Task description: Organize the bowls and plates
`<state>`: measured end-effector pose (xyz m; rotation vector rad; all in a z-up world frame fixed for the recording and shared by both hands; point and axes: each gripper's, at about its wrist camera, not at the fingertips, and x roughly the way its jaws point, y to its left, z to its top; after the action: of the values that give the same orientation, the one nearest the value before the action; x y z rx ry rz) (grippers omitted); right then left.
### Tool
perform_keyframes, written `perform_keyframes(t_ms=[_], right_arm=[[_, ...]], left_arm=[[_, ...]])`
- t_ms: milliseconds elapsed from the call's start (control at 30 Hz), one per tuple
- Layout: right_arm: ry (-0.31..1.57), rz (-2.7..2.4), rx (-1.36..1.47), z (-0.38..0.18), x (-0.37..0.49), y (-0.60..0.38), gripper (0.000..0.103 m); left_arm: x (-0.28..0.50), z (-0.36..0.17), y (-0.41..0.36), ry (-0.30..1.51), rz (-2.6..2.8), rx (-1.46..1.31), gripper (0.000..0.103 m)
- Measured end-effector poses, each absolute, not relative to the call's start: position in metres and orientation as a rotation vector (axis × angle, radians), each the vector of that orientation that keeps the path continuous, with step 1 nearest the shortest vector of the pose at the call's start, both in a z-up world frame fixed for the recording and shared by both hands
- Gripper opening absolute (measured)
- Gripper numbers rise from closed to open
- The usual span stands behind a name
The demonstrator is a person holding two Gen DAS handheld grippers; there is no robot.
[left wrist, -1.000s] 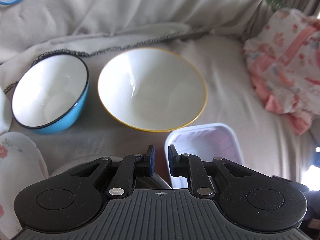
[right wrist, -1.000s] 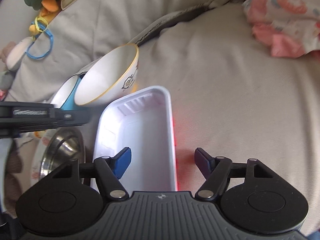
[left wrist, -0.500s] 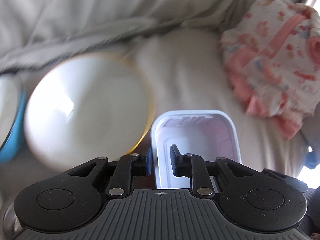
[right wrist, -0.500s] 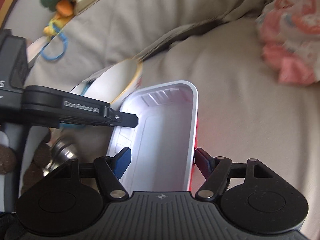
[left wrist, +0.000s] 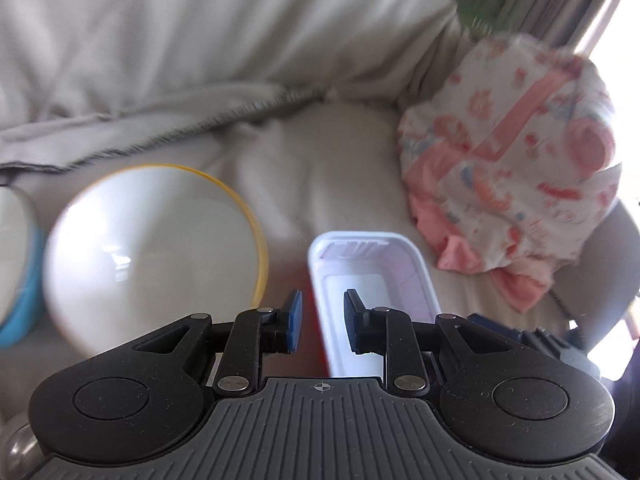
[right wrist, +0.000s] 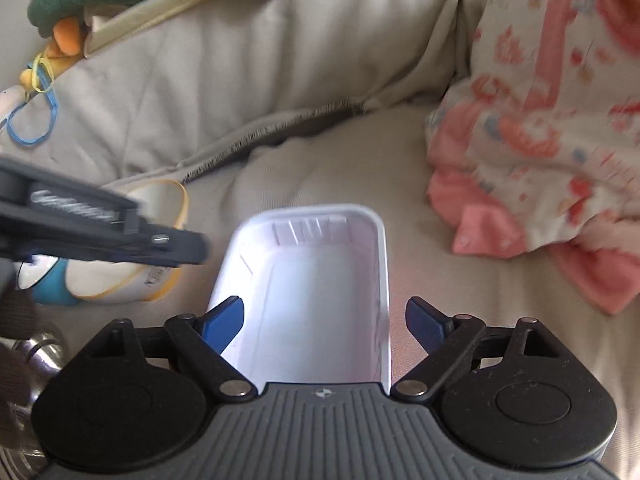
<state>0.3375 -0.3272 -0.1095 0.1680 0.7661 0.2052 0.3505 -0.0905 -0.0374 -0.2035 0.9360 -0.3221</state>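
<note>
While the left wrist view is a bit blurred, the left gripper (left wrist: 320, 322) clearly sits over the near left rim of the white tray (left wrist: 416, 264); its jaws were nearly shut a sec ago and are opening now, with that rim in the gap but the pads not pressing it. Left of the tray sits the yellow-rimmed bowl (left wrist: 152, 256), and further left the blue bowl (left wrist: 20, 280), both on the grey cushion (left wrist: 320, 184); a pink patterned cloth (left wrist: 516, 160) lies right of the tray. In the right wrist view, the right gripper (right wrist: 324, 320) straddles the tray (right wrist: 320, 288) w/ jaws opening wider than a moment ago: both fingers stand clear of the walls, so nothing is held. The left gripper's arm (right wrist: 100, 232) crosses in front of the yellow-rimmed bowl (right wrist: 160, 200), left of the tray. A steel bowl (right wrist: 40, 354) peeks in nearer the camera on that side. Judgement: both grips are letting go, so the tray looks placed beside the bowls, and another dish prob. comes next.
</note>
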Motion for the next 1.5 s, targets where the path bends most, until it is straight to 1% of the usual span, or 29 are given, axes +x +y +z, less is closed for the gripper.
perform_keyframes(t_ms=[133,233,333,500,667,767,833,900,967,1033,1167,1267,1400,1433,1500], right_arm=[[0.708,0.231,0.161,-0.070,0.309,-0.308,0.096],[0.709,0.319,0.187,-0.046,0.293,-0.283,0.100],[0.750,0.387,0.173,-0.042,0.284,-0.247,0.101],[0.850,0.427,0.060,-0.053,0.276,-0.181,0.101],[0.893,0.420,-0.026,-0.078,0.261,-0.146,0.101],[0.988,0.350,-0.019,-0.098,0.260,-0.140,0.101],[1.044,0.308,0.007,-0.100,0.261,-0.139,0.101],[1.066,0.318,0.016,-0.090,0.265,-0.137,0.101],[1.068,0.341,0.022,-0.078,0.272,-0.136,0.103],[1.056,0.369,0.034,-0.077,0.279,-0.135,0.103],[1.036,0.410,0.055,-0.108,0.281,-0.135,0.103],[1.059,0.442,0.101,-0.133,0.279,-0.141,0.103],[1.067,0.437,0.168,-0.139,0.281,-0.149,0.103],[1.069,0.440,0.187,-0.139,0.282,-0.152,0.103],[1.072,0.448,0.216,-0.140,0.282,-0.157,0.103]], left_arm=[[0.302,-0.014,-0.024,0.863,-0.275,-0.266,0.026],[0.265,-0.009,0.031,0.832,-0.195,-0.266,0.026],[0.241,-0.022,0.078,0.841,-0.109,-0.271,0.026],[0.218,-0.058,0.129,0.837,-0.051,-0.391,0.026],[0.199,-0.082,0.138,0.815,-0.122,-0.437,0.026],[0.195,-0.095,0.140,0.841,-0.173,-0.465,0.025],[0.194,-0.098,0.140,0.840,-0.180,-0.465,0.024],[0.191,-0.098,0.139,0.823,-0.188,-0.456,0.021],[0.187,-0.099,0.138,0.817,-0.210,-0.459,0.020],[0.185,-0.102,0.138,0.830,-0.212,-0.498,0.020],[0.179,-0.098,0.135,0.893,-0.203,-0.534,0.020],[0.187,-0.094,0.122,0.902,-0.192,-0.478,0.020],[0.195,-0.102,0.107,0.916,-0.170,-0.405,0.019],[0.196,-0.105,0.105,0.936,-0.171,-0.399,0.017],[0.196,-0.109,0.106,0.957,-0.183,-0.423,0.016]])
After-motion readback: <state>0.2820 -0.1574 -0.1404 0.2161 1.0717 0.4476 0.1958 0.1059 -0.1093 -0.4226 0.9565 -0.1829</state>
